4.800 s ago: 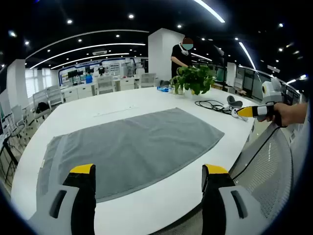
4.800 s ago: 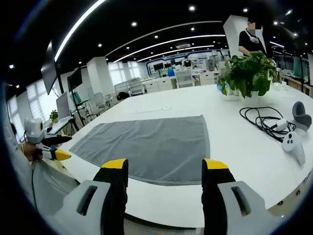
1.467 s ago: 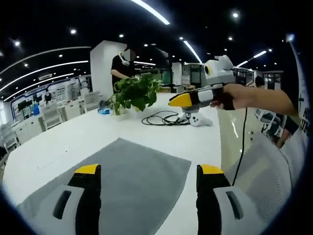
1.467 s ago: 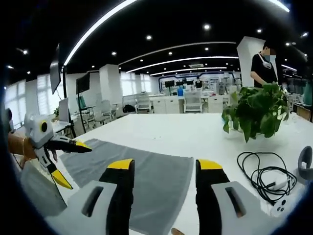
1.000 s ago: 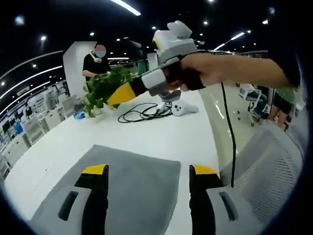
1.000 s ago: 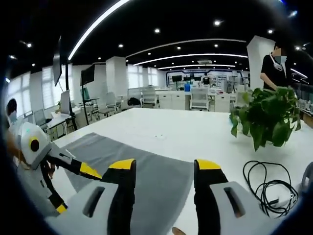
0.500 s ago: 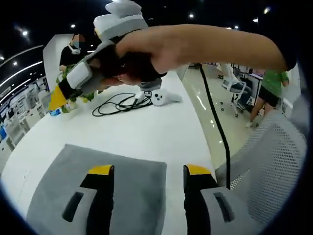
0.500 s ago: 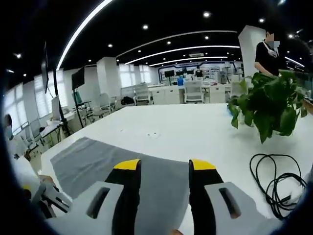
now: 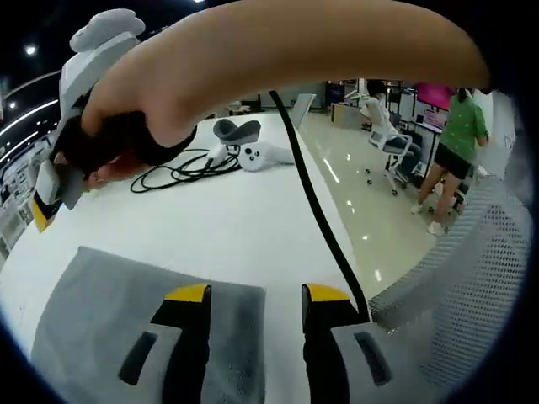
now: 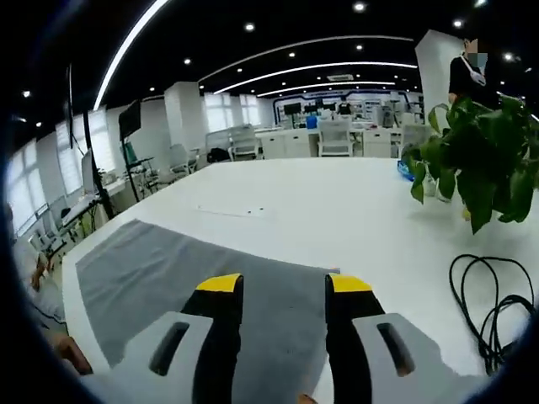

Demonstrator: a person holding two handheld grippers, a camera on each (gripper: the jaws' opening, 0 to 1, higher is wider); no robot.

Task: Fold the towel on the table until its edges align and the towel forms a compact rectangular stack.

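Note:
A grey towel (image 10: 160, 278) lies flat on the white table (image 10: 337, 202). My right gripper (image 10: 285, 284) is open with a narrow gap, low over the towel's far corner area, and the towel's edge shows between its yellow tips. My left gripper (image 9: 257, 293) is also open and narrow, right above the towel (image 9: 109, 311) at its near corner beside the table edge. The person's arm (image 9: 295, 42) crosses the top of the left gripper view, holding the right gripper (image 9: 40, 210), whose yellow tip points down at the left.
A potted plant (image 10: 480, 160) and a black cable (image 10: 497, 311) sit right of the towel. Two controllers (image 9: 253, 156) and a coiled cable (image 9: 177, 172) lie farther along the table. A mesh chair (image 9: 472, 286) stands by the edge. People stand in the background.
Both grippers have come down close to the towel's corners and their jaws have narrowed. The hand with the right gripper has swung across the left gripper view toward the left.

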